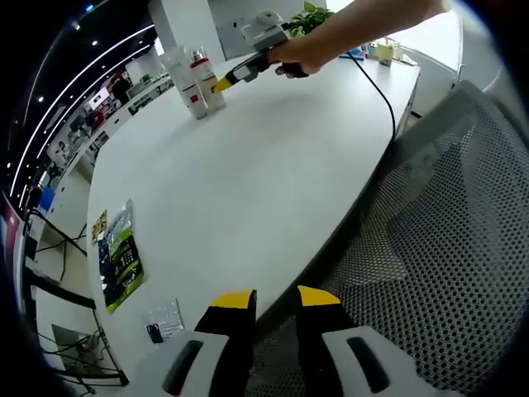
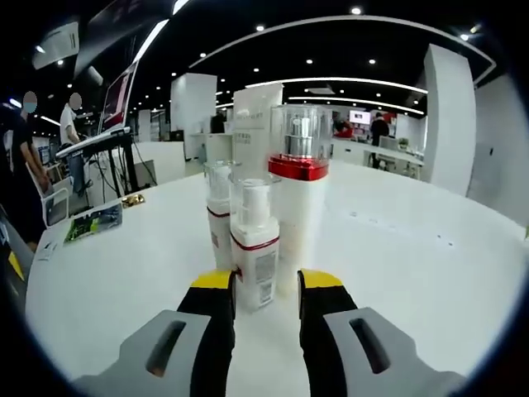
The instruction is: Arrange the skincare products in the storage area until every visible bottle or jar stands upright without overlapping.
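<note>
Small pump bottle (image 2: 254, 252) upright on white table (image 2: 397, 265), between spread jaws of right gripper (image 2: 266, 289), not clamped. Just behind it, tall red-collared bottle (image 2: 299, 190) and another pump bottle (image 2: 218, 207), upright, close together. Far from that cluster, left gripper (image 1: 269, 299), open, at table edge above mesh chair (image 1: 446, 248).

Three bottles (image 2: 263, 223) stand clustered upright on the table (image 2: 397, 265), leaflets (image 1: 121, 256) lying well apart near its edge.
</note>
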`<state>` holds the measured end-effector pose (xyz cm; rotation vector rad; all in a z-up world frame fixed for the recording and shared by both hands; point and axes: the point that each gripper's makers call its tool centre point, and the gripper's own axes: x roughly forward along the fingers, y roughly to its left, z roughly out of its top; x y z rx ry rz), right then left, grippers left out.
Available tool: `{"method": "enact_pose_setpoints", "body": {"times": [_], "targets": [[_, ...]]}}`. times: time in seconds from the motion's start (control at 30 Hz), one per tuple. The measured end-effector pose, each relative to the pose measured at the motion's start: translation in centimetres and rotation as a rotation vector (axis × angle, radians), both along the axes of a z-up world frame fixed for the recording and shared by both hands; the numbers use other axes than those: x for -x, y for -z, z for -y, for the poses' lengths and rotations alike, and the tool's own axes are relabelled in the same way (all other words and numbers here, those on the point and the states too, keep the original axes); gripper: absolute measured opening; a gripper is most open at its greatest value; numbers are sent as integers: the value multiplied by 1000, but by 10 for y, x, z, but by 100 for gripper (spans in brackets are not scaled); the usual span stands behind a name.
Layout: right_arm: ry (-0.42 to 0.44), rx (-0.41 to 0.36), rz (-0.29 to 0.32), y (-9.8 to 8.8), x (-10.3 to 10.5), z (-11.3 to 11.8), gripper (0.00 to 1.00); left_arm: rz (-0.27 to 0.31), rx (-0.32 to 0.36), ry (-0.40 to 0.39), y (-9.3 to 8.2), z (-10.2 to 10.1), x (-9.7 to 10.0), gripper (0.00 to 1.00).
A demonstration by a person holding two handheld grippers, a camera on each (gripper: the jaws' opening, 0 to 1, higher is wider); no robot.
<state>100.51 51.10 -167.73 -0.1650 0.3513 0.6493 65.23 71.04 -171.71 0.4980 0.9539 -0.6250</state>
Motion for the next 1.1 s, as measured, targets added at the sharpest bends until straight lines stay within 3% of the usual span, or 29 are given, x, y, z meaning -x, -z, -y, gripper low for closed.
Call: {"method": "enact_pose_setpoints", "body": {"times": [0.23,0.5,0.57,0.7,0.83,1.03,1.1], "targets": [[36,-33,-21,0,-2,10,26,4,-1,-1,-1,-1,0,19],[36,-98,-54,-6,12,0,26,8,-1,-3,-2,-1,-1,19],[35,-116,-65,-6,19,-2,26,8,-4,-2,-2,-1,-1,19],[64,-187,-166,0,37,-3,34,17,-2,-3,-4,-1,-2,19],[58,-253,-179,-7,56,-5,39,26,-2,-1,-5,-1,-5,19],[23,-312,-306,-7,101,-16,47,32,-5,0,-6,-2,-6,19],[10,-325,-306,-12,115,-20,51,33,-5,0,-7,-2,-6,19]]}}
